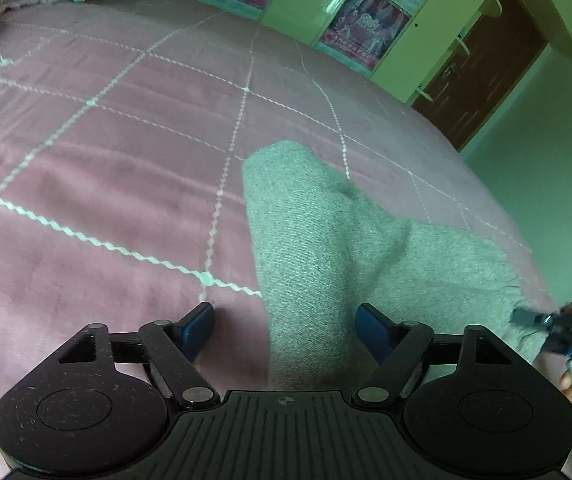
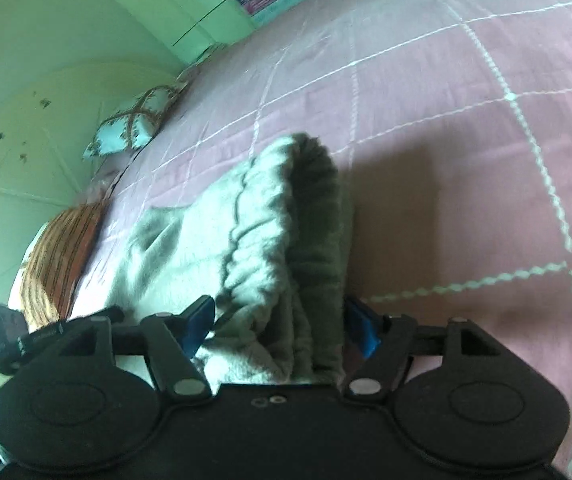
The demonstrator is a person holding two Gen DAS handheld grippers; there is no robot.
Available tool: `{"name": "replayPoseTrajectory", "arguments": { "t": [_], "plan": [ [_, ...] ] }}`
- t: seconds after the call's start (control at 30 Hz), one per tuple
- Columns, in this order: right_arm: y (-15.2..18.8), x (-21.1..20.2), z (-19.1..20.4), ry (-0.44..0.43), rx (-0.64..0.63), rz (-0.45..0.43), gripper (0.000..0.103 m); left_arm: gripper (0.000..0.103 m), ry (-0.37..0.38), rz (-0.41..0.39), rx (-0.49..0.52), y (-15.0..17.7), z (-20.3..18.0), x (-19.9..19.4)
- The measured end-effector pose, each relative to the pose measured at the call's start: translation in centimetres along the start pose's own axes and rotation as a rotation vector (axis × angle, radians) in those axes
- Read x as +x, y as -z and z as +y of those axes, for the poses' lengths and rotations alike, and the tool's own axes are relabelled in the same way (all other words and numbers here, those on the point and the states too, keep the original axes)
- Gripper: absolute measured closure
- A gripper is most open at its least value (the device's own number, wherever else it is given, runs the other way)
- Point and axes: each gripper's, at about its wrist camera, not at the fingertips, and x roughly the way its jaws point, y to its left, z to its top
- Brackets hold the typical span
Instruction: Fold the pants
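two grippers work a pair of grey knit pants point(image 1: 318, 240) lying on a bed with a pink quilted bedspread point(image 1: 106, 168).

left gripper point(image 1: 286, 328): jaws spread wide. a pant leg runs between the two blue pads and away from the camera, long axis roughly in line with the jaws, its free end resting on the bedspread ahead. neither pad visibly presses the fabric; the left pad sits over bare bedspread, the right pad sits at or over the cloth.

right gripper point(image 2: 282, 328): jaws spread, not pinching. the gathered elastic waistband point(image 2: 286, 208) lies bunched between and just ahead of the pads, with several fabric layers stacked between the pads. whether the pads touch the cloth cannot be told. in the left wrist view the right gripper point(image 1: 554, 324) appears at the right edge, near a frayed hem of the pants.

key relation: the garment's long axis runs from the waistband at the right gripper toward the leg under the left gripper. each gripper already has cloth inside its opening, so each is equally placed to close; the right one holds the thicker bundle.

judgement: folding appears at an early stage, since the fabric is rumpled, not flat. a likely risk is catching only the top layer of the bunched waistband.

surroundings: patterned pillow point(image 2: 134, 124), green cabinets point(image 1: 286, 8) with posters.
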Motion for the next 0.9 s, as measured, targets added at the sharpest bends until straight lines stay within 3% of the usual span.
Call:
{"name": "replayPoseTrajectory", "arguments": {
  "t": [0.1,0.23,0.27,0.37,0.4,0.43,0.47,0.5,0.53,0.57,0.6,0.7,0.8,0.9],
  "plan": [
    [0.0,-2.4,0.9,0.032,-0.052,-0.158,0.054,0.024,-0.019,-0.057,0.047,-0.9,-1.3,-1.0],
    [-0.1,-2.8,3.6,-0.027,-0.177,-0.2,0.064,0.024,-0.055,-0.109,0.093,-1.9,-2.6,-1.3],
    [-0.1,-2.5,4.5,-0.057,-0.211,-0.184,0.064,0.024,-0.041,-0.096,0.106,-2.0,-2.9,-0.9],
    [0.3,0.1,6.0,-0.06,-0.291,-0.068,0.065,0.017,-0.163,0.035,0.136,-1.6,-2.6,2.4],
    [0.4,1.6,5.7,-0.002,-0.317,-0.005,0.069,0.007,-0.166,0.031,0.112,-1.3,-1.8,2.6],
    [0.1,2.4,5.0,0.039,-0.305,0.036,0.083,0.006,-0.149,0.025,0.067,-1.2,-1.0,2.1],
    [-0.4,1.9,4.2,0.036,-0.261,0.024,0.092,0.006,-0.126,0.016,0.034,-1.3,-0.6,1.4],
    [-0.8,0.9,3.7,0.011,-0.22,0.004,0.093,0.006,-0.087,-0.002,0.0,-1.3,-0.1,0.6],
    [-1.0,-0.8,3.1,-0.004,-0.184,-0.06,0.067,0.006,-0.038,-0.006,-0.034,-1.2,0.6,0.0],
    [-1.2,-2.0,2.4,-0.009,-0.162,-0.115,0.049,0.006,0.017,0.005,-0.06,-1.2,1.2,-0.1],
    [-1.1,-2.9,1.6,-0.017,-0.127,-0.147,0.006,0.006,0.057,0.018,-0.089,-1.3,1.8,0.0],
    [-1.2,-2.7,-1.8,-0.083,0.031,-0.089,0.012,0.006,0.14,0.051,-0.164,-1.3,2.8,1.3],
    [-0.4,0.1,-4.1,-0.119,0.161,0.046,0.017,0.006,0.218,0.061,-0.201,-0.9,2.5,2.5],
    [0.5,1.4,-5.5,-0.202,0.234,0.067,0.016,0.009,0.241,0.074,-0.184,-0.8,1.8,3.6]
  ]
}}
